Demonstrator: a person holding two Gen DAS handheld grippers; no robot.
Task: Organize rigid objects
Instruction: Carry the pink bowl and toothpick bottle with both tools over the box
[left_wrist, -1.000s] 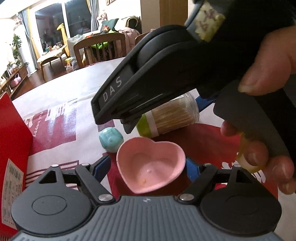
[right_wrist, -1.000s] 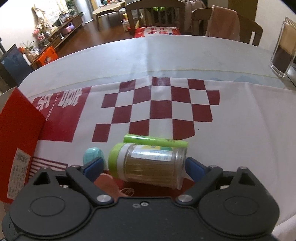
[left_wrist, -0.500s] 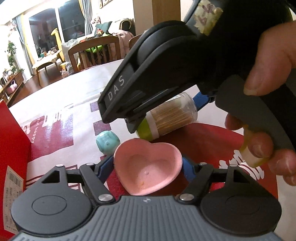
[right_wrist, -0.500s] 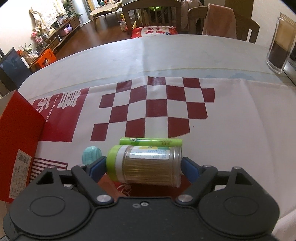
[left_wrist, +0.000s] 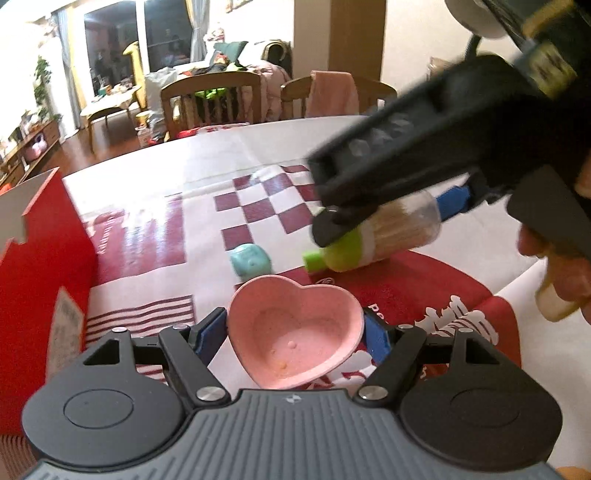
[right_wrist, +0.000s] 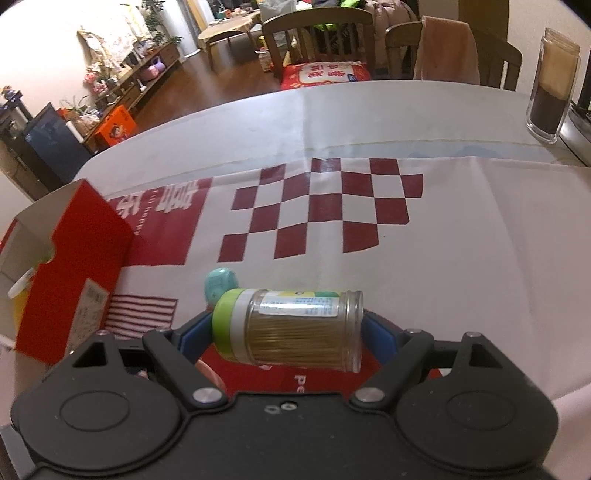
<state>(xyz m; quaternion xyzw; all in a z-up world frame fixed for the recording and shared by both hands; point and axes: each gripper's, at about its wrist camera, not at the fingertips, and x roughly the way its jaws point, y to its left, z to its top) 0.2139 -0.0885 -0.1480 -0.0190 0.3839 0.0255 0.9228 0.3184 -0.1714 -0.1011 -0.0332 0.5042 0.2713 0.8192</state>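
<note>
At lower centre, the left claw (left_wrist: 295, 334) pinches a pink heart-shaped bowl (left_wrist: 295, 332) between its blue pads. Right of centre, the right claw (left_wrist: 391, 221) holds a toothpick jar (left_wrist: 384, 236) on its side. A teal ball (left_wrist: 248, 260) sits on the table (left_wrist: 221, 155); a red box (left_wrist: 40, 258) stands at left.
</note>
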